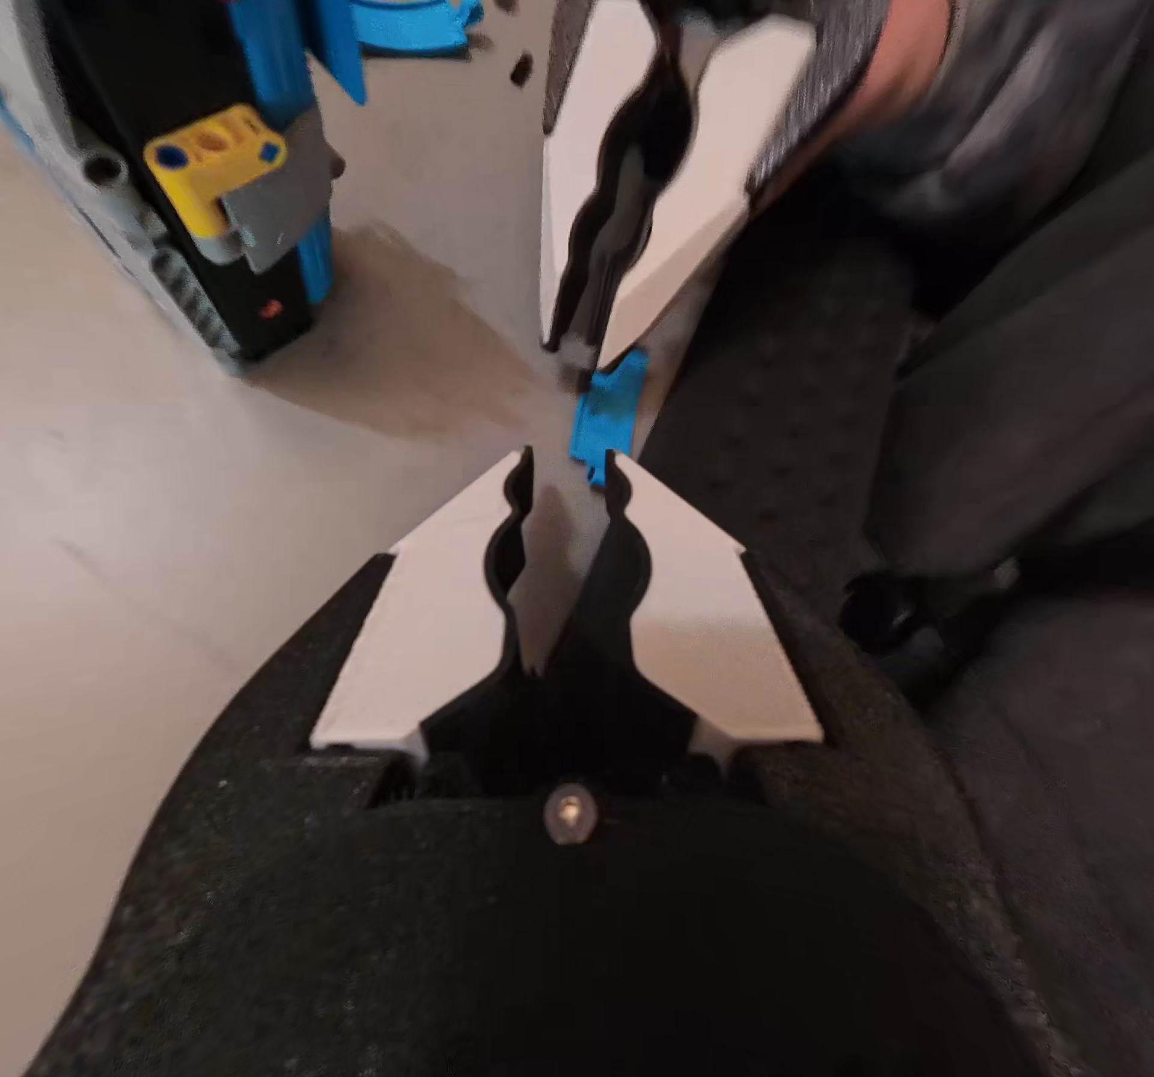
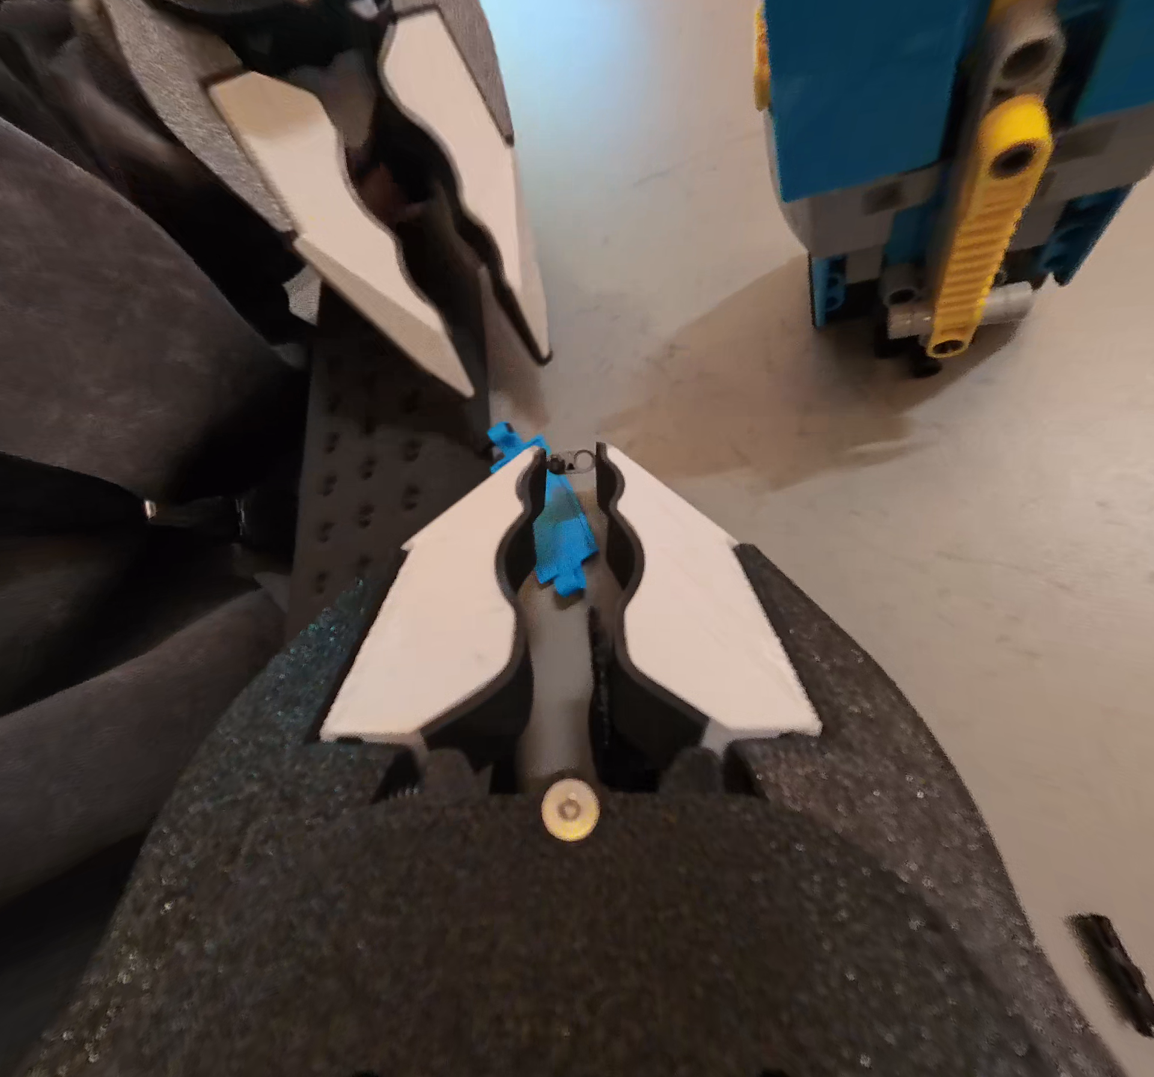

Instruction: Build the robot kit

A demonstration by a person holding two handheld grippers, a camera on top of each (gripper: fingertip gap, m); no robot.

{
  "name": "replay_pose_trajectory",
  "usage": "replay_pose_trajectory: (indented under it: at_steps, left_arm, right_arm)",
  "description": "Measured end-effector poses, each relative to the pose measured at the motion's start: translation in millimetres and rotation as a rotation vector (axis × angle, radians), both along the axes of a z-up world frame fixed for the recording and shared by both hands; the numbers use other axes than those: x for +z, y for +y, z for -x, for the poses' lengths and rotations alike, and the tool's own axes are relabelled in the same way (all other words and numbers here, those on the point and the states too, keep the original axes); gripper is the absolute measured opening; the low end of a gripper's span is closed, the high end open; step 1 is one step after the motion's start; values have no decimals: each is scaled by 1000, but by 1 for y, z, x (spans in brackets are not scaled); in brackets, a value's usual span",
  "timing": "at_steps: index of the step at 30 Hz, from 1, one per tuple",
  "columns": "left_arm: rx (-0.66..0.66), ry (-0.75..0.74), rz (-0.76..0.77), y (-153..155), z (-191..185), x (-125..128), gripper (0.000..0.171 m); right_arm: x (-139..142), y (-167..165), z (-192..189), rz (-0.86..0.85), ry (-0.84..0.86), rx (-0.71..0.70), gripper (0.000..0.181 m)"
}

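**Two grippers meeting tip to tip over a small blue piece**

From my left wrist camera, my left gripper (image 1: 568, 460) has its white, black-lined fingers a narrow gap apart, with only pale tabletop (image 1: 156, 516) between them. Just past its right fingertip lies a small flat blue plastic piece (image 1: 606, 416), at the edge of a dark perforated mat (image 1: 768, 454).

My right gripper (image 2: 568, 454) points at it from the opposite side. In my right wrist camera its fingers also stand slightly apart, and the blue piece shows between them, running back along the gap. A tiny black part with a round hole (image 2: 577, 460) sits right at the tips. Whether the fingers press on either one, I cannot tell; everything is motion-blurred.

Well off to the side stands a blue, black and grey brick-built model with yellow beams (image 2: 974, 173). A curved blue plastic strip (image 1: 412, 26) lies on the table beyond it.
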State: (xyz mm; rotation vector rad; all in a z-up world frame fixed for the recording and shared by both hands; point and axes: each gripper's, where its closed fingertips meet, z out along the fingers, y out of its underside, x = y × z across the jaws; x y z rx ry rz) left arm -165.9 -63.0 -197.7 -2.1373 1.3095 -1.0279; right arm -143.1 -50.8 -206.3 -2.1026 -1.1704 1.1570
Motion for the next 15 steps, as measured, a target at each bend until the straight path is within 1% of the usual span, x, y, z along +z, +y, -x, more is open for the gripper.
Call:
replay_pose_trajectory:
  at_steps: [2,4,7,8,12,15]
  left_arm:
    - [-135,61,-180,4,12,-9,23]
    - [-295,77,-286,-1,19,-14,24]
    - [-488,-6,-456,-5,17,-10,24]
    - [-537,-11,-512,-3,15,-11,25]
    - [-774,16,-612,-3,15,-27,28]
    - [-864,-39,-688,0,7,-24,28]
  right_arm:
    - [-1,-3,1,-12,-12,15,15]
    - [-2,-5,2,-29,-24,27,15]
    - [-3,-6,2,-13,-9,34,15]
    - [-2,-7,2,-4,4,40,15]
    - [-3,-5,-1,31,12,30,15]
    - [-11,-6,-2,40,-32,37,15]
